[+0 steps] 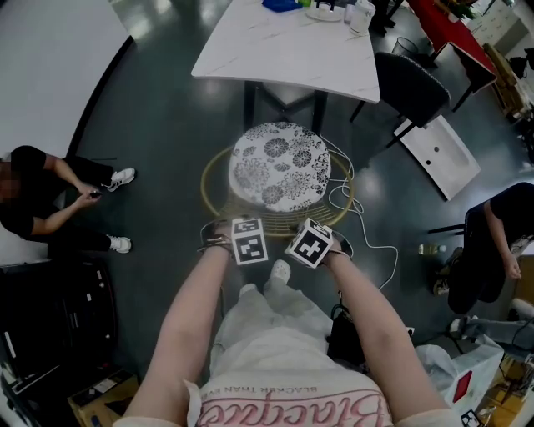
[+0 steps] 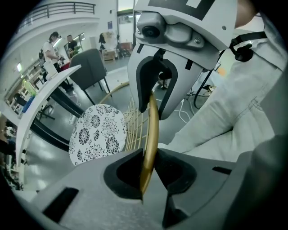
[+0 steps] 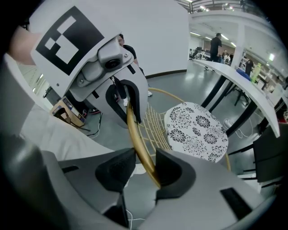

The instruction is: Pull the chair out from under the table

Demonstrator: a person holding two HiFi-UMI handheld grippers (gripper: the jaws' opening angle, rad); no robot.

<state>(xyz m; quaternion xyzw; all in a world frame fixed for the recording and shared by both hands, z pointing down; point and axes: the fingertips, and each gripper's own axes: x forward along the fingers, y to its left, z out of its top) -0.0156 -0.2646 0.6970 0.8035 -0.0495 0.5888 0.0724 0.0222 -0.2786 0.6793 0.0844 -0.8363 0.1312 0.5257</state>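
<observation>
Grey floor (image 1: pixel 167 125) by white table (image 1: pixel 284 42), left tool (image 2: pixel 148 158) and right tool (image 3: pixel 143 162) each clenched on gold chair rim (image 2: pixel 153 121).

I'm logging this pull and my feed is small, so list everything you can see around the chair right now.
chair: one, gold wire frame with black-and-white floral cushion, on the floor in front of the table's near edge
table: one, white marbled top on dark legs, beyond the chair
tabletop items: a few, blue and white, far edge of the table
dark chair: one, black, at the table's right side
cable: one, white, on the floor right of the chair
white panel: one, on the floor at right
people: two, dark tops, one seated at left, one at the right edge
left gripper: one, white and grey, jaws closed on the chair's gold rim
right gripper: one, white and grey, jaws closed on the same rim
</observation>
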